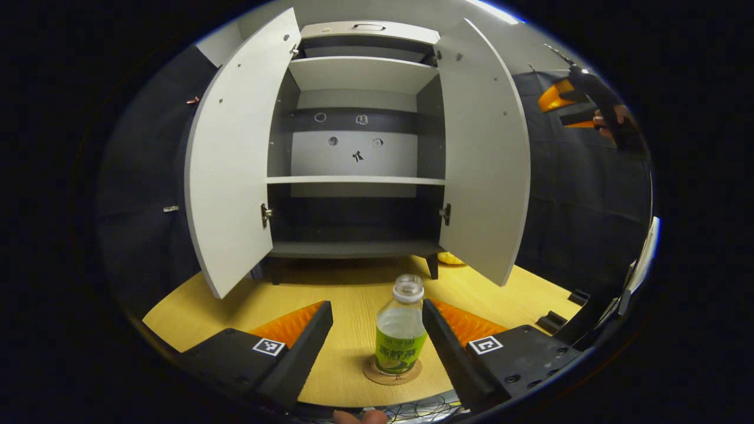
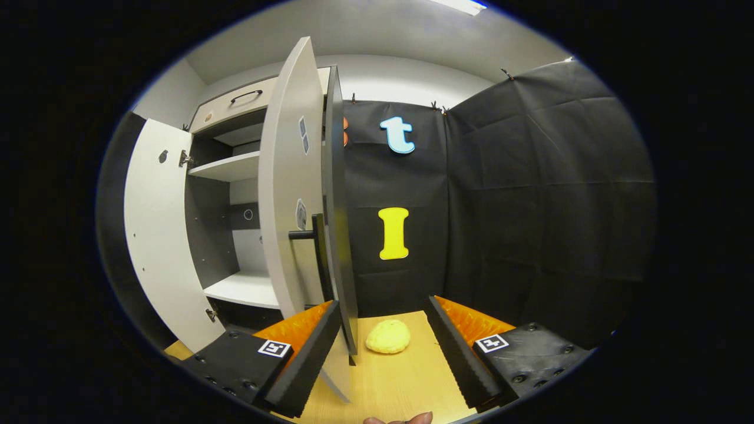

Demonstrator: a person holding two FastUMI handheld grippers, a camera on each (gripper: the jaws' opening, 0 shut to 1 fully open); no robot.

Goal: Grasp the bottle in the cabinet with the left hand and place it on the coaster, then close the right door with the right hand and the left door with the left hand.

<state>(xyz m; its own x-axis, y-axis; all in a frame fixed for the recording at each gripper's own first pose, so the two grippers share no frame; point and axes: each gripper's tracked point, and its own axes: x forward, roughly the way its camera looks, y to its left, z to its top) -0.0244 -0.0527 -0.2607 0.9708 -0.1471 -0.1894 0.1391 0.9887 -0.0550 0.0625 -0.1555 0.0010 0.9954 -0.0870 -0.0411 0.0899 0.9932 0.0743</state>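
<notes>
In the left gripper view a clear bottle [image 1: 400, 330] with a green label stands upright on a round coaster [image 1: 389, 376] on the wooden table. My left gripper [image 1: 376, 308] is open around it, the right finger close beside the bottle and the left finger well apart. Behind stands the cabinet with its left door [image 1: 230, 171] and right door [image 1: 483, 159] both swung open. The right gripper [image 1: 601, 100] hangs far off at upper right, held by a hand. In the right gripper view my right gripper [image 2: 383, 306] is open, just right of the right door's [image 2: 294, 194] edge and dark handle [image 2: 318, 247].
The cabinet shelves [image 1: 353, 180] hold nothing. A yellow lumpy object [image 2: 387, 337] lies on the table [image 2: 406, 377] between the right gripper's fingers, by the cabinet's right foot. Black cloth walls close the booth on the right. The left door [image 2: 156, 235] stands open farther left.
</notes>
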